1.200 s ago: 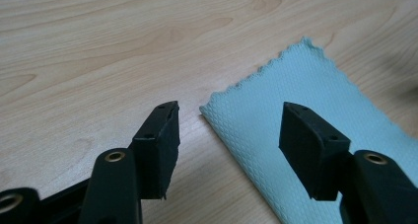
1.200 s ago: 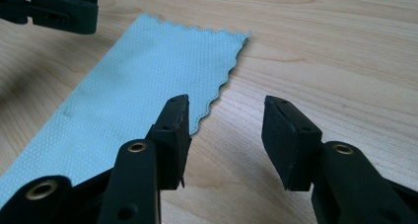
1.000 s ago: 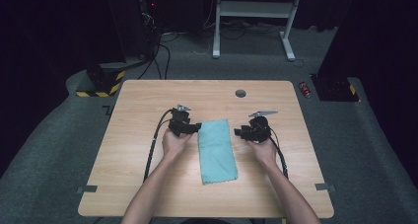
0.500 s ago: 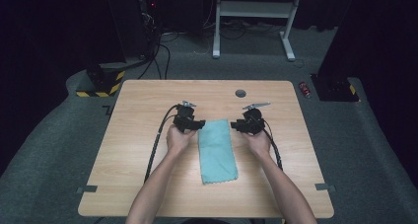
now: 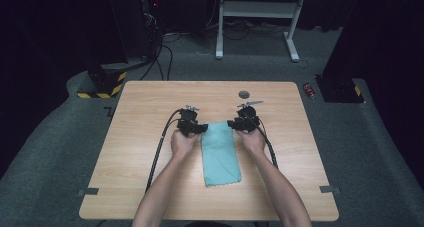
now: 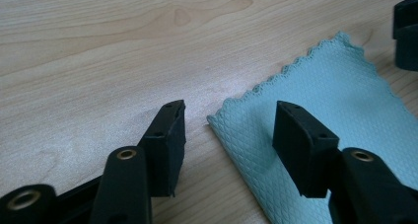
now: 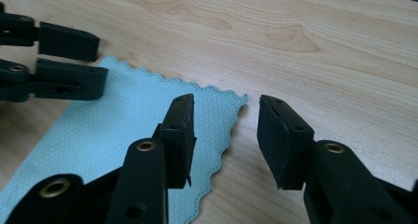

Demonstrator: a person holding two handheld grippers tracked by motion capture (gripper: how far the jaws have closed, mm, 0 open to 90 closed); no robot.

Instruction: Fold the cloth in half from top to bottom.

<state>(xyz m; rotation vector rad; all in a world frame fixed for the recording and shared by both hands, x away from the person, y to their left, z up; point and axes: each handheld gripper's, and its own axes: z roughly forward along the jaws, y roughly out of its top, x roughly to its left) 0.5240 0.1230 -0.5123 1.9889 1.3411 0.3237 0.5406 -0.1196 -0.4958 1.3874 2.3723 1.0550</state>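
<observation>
item: teal cloth (image 5: 220,149) — folded to a long strip, scalloped edges, lying flat near the middle of the wooden table (image 5: 140,112), its length running from the far side toward the person.

left tongs (image 5: 202,128) — at the cloth's far left corner. in the left gripper view (image 6: 229,123) one jaw stands over bare wood, the other over the cloth; the corner lies in the gap between them. jaws partly open, having just been closing; pads not pressing the cloth, nothing held.

right tongs (image 5: 231,123) — at the cloth's far right corner. in the right gripper view (image 7: 226,130) one jaw is over the cloth, the other over bare wood, the corner tip between them. jaws partly open, having just opened a little; no grip on the cloth.

the two tongs face each other across the cloth's far edge, each held in a hand, forearms entering from the near side.

also on the table: small dark round disc (image 5: 244,94), near the far edge, well apart from the cloth.
</observation>
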